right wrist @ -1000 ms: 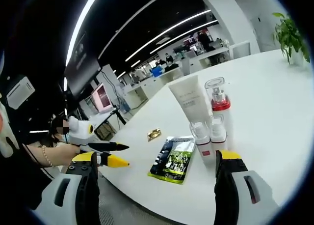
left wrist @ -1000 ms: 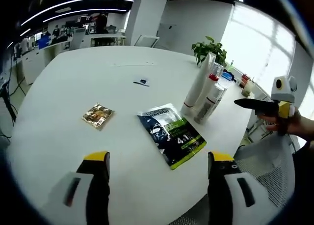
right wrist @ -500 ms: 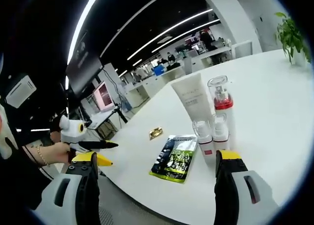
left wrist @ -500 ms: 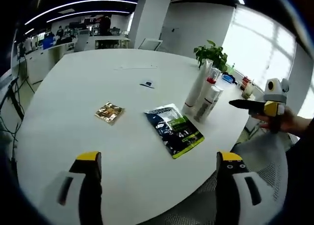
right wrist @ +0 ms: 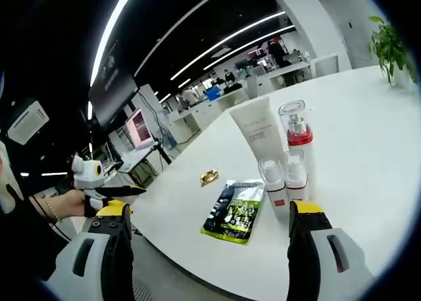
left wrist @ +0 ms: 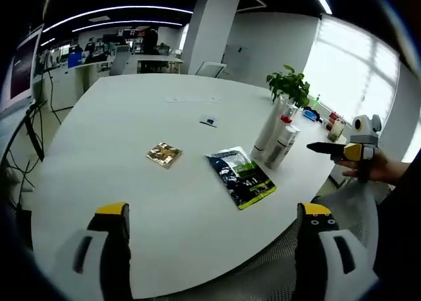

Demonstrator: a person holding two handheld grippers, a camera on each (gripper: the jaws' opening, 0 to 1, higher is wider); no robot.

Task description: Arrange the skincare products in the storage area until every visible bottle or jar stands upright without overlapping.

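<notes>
We are holding the left hand-held gripper (left wrist: pixel 210 248) and the right hand-held gripper (right wrist: pixel 210 238) off the round white worktop (left wrist: pixel 131 130), both with jaws apart and empty. 4 products are standing upright near the worktop's edge: white tube (right wrist: pixel 253 133), red-collared pump bottle (right wrist: pixel 294 133), 2 small bottles (right wrist: pixel 281 183), long axes vertical, closely clustered. The dark sachet (right wrist: pixel 235 210) and gold packet (right wrist: pixel 208 177) are lying flat. Next approach should be slow, from the open side, avoiding toppling neighbours.
</notes>
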